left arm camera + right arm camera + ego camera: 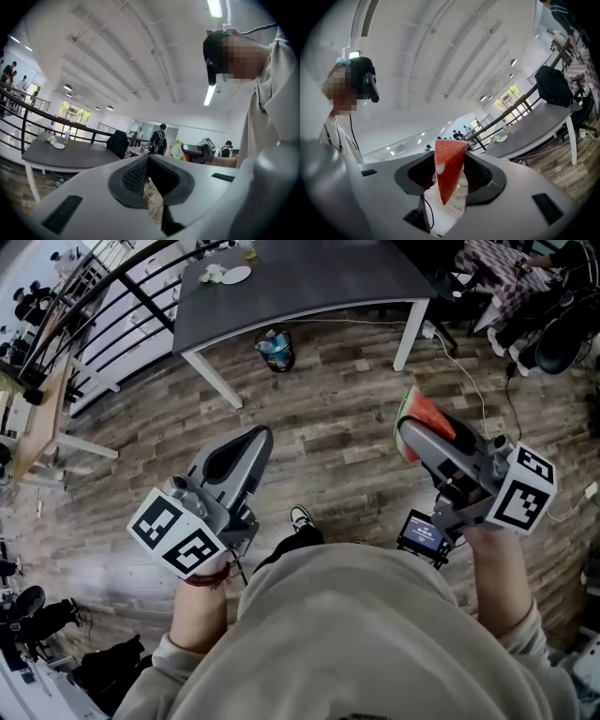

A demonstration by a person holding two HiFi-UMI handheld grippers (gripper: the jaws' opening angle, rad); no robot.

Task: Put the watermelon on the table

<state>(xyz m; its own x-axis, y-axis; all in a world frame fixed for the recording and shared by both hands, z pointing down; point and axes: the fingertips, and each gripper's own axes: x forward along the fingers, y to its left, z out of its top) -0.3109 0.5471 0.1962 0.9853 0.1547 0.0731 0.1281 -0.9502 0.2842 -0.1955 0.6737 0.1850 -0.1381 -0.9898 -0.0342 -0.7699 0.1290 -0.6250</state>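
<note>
1. The watermelon slice (449, 174), a red wedge with a green rind, is clamped between the two jaws of the right tool (410, 430). The right gripper view shows the pads pressing on its flat sides, with its point hanging down between them.
2. The slice is held in the air above the wooden floor (328, 399), out in front of the person, and touches nothing but the tool.
3. The left tool (251, 444) has its jaws together at the tips and nothing between them. It is held beside the right one and plays no part in the grip.
4. The dark grey tabletop (319, 282) lies ahead and well apart from both tools. A small white plate (234, 275) sits near its far left corner, and most of the surface is bare.
5. Judged from this, the pick-up is done and the slice is on its way, so the task looks roughly half complete.
6. What is left is to walk the slice to the tabletop, lower it onto a bare part, and part the right tool's jaws so it rests there.
</note>
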